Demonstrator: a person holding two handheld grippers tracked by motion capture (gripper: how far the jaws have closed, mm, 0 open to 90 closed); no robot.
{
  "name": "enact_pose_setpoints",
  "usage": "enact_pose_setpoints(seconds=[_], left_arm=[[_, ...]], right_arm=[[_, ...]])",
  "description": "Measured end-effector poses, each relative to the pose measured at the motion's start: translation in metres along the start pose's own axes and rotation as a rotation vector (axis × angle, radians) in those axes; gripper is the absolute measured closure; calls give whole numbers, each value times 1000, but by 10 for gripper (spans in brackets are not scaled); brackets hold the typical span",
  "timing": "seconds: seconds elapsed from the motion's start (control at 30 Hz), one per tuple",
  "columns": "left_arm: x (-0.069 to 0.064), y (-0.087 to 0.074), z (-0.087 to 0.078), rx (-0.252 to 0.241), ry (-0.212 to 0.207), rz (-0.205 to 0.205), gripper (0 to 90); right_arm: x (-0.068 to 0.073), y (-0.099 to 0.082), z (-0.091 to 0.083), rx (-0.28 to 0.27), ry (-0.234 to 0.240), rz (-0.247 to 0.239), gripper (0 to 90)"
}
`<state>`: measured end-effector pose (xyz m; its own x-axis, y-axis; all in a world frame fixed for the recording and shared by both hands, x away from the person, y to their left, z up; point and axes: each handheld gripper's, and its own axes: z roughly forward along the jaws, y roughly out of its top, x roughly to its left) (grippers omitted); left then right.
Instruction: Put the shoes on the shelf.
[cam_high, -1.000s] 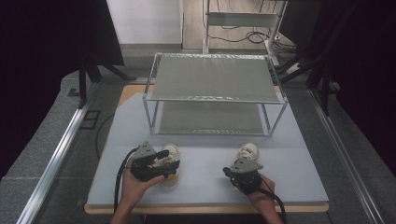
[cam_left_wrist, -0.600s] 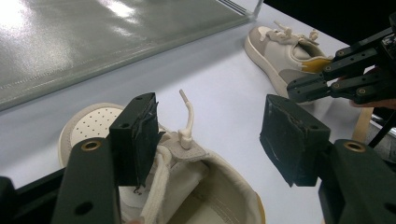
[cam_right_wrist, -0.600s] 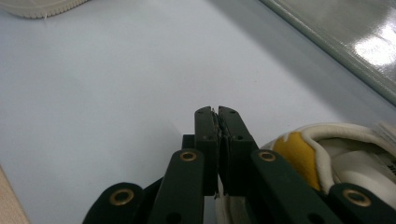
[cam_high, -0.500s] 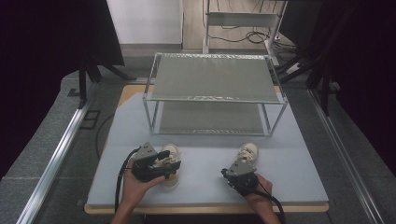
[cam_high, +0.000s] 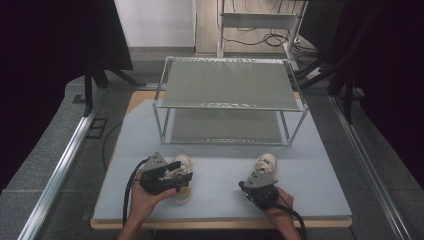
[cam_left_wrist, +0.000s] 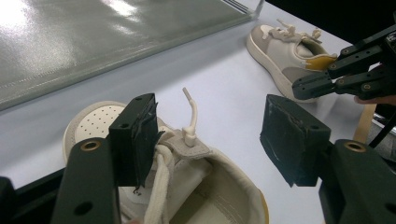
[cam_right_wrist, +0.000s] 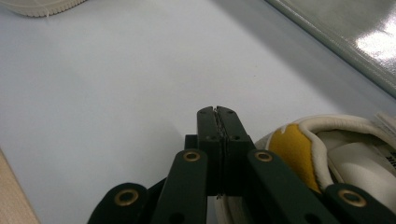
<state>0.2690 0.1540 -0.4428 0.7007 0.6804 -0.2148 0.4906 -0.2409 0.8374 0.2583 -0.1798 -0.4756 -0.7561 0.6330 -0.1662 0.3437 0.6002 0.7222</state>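
Two pale cream sneakers lie on the blue-grey table mat (cam_high: 220, 165). The left sneaker (cam_high: 183, 189) is under my left gripper (cam_high: 179, 176). In the left gripper view the left gripper (cam_left_wrist: 212, 126) stands open, straddling the left sneaker (cam_left_wrist: 98, 122) at its laces and tongue; the left pad sits against the laces, the right pad is clear of the shoe. The right sneaker (cam_high: 265, 162) lies just beyond my right gripper (cam_high: 261, 176). My right gripper (cam_right_wrist: 217, 114) is shut with nothing between its pads, beside the yellow-lined heel of the right sneaker (cam_right_wrist: 322, 149).
A two-tier metal rack (cam_high: 230, 106) with grey shelves stands across the back half of the table. The right sneaker (cam_left_wrist: 285, 46) and the right gripper (cam_left_wrist: 355, 70) appear far off in the left gripper view. Open mat lies between the two shoes.
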Motion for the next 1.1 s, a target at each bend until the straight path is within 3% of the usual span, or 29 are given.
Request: enact_pose_setpoints(seconds=[0.43, 0.63, 1.1], left_arm=[[-4, -1, 6, 16, 1, 15, 358], [-10, -4, 16, 41, -6, 45, 343], [-9, -4, 16, 41, -12, 42, 347]], right_arm=[[2, 0, 1, 4, 9, -25, 853], [2, 0, 1, 7, 13, -34, 837], [5, 1, 2, 1, 11, -56, 780]])
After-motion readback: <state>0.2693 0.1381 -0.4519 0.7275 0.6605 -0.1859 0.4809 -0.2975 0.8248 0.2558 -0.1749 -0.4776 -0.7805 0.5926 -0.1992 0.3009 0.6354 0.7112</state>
